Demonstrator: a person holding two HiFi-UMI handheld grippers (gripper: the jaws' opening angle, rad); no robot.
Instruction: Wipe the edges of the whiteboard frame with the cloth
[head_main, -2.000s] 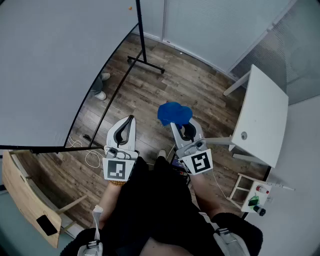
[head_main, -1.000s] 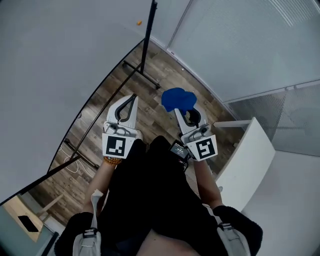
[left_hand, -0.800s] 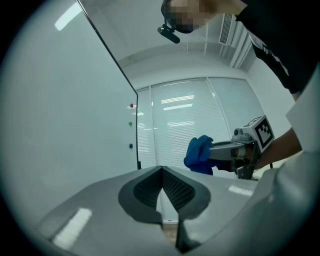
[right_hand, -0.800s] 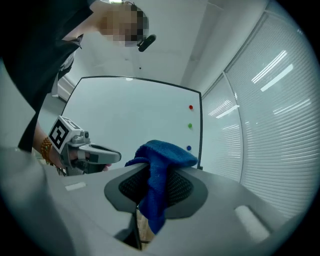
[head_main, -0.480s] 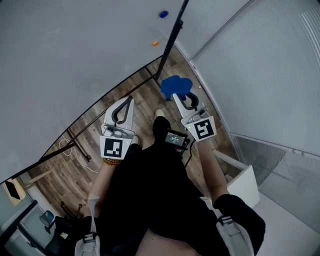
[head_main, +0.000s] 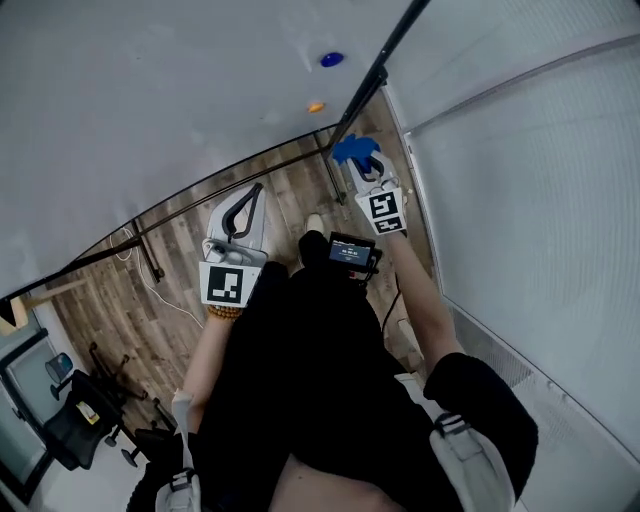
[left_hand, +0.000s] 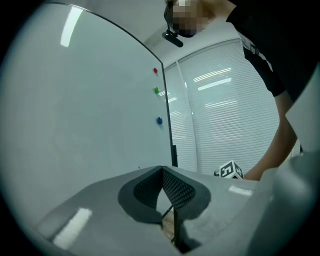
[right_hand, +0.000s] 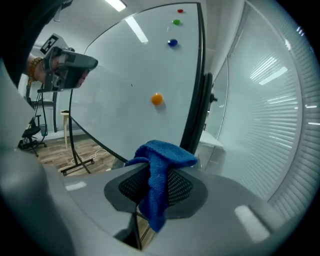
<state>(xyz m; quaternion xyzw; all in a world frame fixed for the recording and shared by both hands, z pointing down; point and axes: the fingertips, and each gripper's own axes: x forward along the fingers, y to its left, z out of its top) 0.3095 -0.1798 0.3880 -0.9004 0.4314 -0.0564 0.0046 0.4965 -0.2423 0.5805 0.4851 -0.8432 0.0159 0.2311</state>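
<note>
The whiteboard (head_main: 150, 90) fills the upper left of the head view, with its black frame (head_main: 375, 70) running down its right side and along the bottom edge. My right gripper (head_main: 355, 155) is shut on the blue cloth (head_main: 354, 149), held just beside the lower right corner of the frame. In the right gripper view the blue cloth (right_hand: 160, 172) hangs from the jaws, close to the black frame (right_hand: 196, 85). My left gripper (head_main: 245, 205) is shut with nothing in it, below the board's bottom edge. In the left gripper view the gripper (left_hand: 162, 172) faces the whiteboard (left_hand: 85, 110).
Round magnets sit on the board: blue (head_main: 331, 59) and orange (head_main: 316, 106). A wall of white blinds (head_main: 530, 200) stands at the right. The board's stand leg (head_main: 150, 262) and a cable lie on the wood floor. An office chair (head_main: 80, 420) is at the lower left.
The view has swung toward the board's right edge. My right gripper has moved up and away with the cloth, to the frame's lower right corner. The left gripper has stayed roughly in place.
</note>
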